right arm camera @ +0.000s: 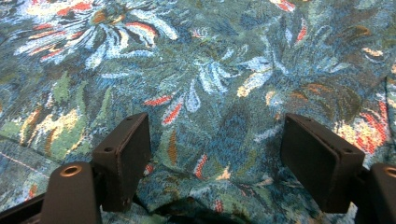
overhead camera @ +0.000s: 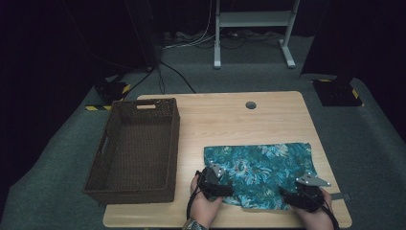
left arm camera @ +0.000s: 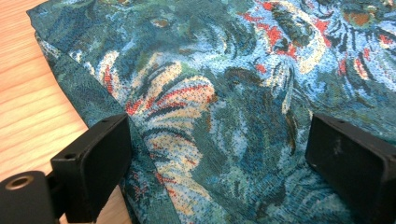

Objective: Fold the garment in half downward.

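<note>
**2 grippers at the near edge of a floral cloth**

Where the high view looks down on the light wooden table [overhead camera: 225,120], a teal floral woven cloth [overhead camera: 261,165] lies flat on the table's right half, toward 5 o'clock from the table's middle. The left gripper [overhead camera: 213,179] sits at the cloth's 8 o'clock corner, the right gripper [overhead camera: 301,194] at its 5 o'clock corner, each held in a hand [overhead camera: 206,203] coming in from 6 o'clock. A dark brown wicker basket [overhead camera: 139,153] with cut-out handles stands at 9 o'clock of the cloth, apart from it.

In the left gripper view, the left gripper [left arm camera: 217,154] has its 2 black jaws spread wide, the cloth [left arm camera: 224,93] lying between them unpinched; the cloth's folded edge runs toward 11 o'clock, with bare table [left arm camera: 32,102] at 9 o'clock.

In the right gripper view, the right gripper [right arm camera: 215,154] likewise stands wide open over the cloth [right arm camera: 210,79], with a rumpled fold of fabric between the pads at 6 o'clock; neither pad presses on it.
</note>
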Action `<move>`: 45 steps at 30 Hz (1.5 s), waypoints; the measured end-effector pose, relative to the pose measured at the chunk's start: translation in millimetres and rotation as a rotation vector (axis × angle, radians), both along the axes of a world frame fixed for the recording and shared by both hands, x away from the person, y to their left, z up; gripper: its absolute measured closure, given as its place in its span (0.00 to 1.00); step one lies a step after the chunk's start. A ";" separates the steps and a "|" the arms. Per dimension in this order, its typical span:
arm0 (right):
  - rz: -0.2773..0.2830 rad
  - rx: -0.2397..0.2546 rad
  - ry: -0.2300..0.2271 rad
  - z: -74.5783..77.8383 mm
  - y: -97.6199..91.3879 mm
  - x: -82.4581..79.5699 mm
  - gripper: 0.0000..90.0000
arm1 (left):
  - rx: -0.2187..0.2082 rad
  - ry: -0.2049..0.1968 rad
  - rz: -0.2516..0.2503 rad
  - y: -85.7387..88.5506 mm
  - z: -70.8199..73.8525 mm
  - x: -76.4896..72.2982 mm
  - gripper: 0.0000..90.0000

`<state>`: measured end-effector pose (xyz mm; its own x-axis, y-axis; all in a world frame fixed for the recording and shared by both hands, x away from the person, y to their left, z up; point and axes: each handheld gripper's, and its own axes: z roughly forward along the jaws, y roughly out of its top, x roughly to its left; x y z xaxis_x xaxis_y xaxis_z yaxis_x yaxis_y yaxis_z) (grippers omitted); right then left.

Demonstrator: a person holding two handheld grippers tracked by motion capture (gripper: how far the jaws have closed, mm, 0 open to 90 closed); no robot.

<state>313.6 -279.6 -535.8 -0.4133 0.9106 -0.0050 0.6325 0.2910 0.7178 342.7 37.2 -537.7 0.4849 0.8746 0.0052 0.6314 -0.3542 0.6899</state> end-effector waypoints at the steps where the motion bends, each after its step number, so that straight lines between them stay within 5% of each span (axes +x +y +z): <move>1: -0.009 0.001 0.003 0.2 -2.2 -0.5 0.27 | 0.001 -0.003 -0.006 -2.5 0.0 0.5 0.08; 17: -0.105 0.002 0.004 0.3 -43.7 -4.0 0.26 | -0.005 -0.015 -0.102 -44.7 -0.6 1.9 0.08; 28: -0.127 0.001 0.021 2.3 -54.4 -2.7 0.25 | -0.020 -0.032 -0.158 -55.5 -2.9 -0.1 0.07; 35: -0.106 0.040 -0.036 12.7 -50.8 -4.6 0.23 | -0.011 -0.017 -0.184 -50.7 -0.9 3.2 0.06; 45: -0.019 0.046 -0.058 17.3 -23.4 1.6 0.20 | -0.041 -0.043 -0.102 0.1 14.4 5.4 0.06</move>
